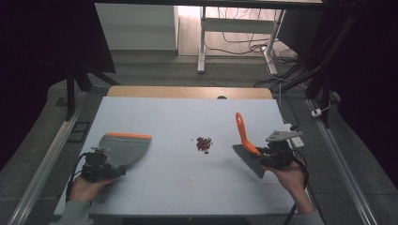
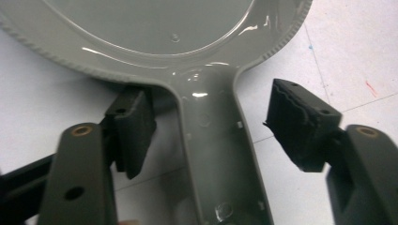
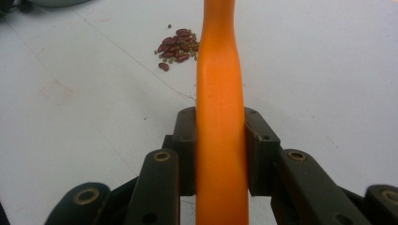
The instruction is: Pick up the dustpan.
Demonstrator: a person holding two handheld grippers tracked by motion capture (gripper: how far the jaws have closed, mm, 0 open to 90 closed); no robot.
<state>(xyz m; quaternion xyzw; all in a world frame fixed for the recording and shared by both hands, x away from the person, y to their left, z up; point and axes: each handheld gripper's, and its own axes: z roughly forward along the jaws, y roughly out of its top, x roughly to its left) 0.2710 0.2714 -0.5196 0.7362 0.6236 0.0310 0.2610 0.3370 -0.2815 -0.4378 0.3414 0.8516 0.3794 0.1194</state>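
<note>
light: table (image 1: pixel 187 183) was evenly lit, surroundings dark | glare: highlights streaked the glossy dustpan (image 2: pixel 206 93) | focus: near jaws and brush handle (image 3: pixel 220 154) were soft

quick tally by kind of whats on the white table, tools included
dustpan: 1
brush: 1
pile of beans: 1
tool: 2, left tool and right tool
total: 5
</note>
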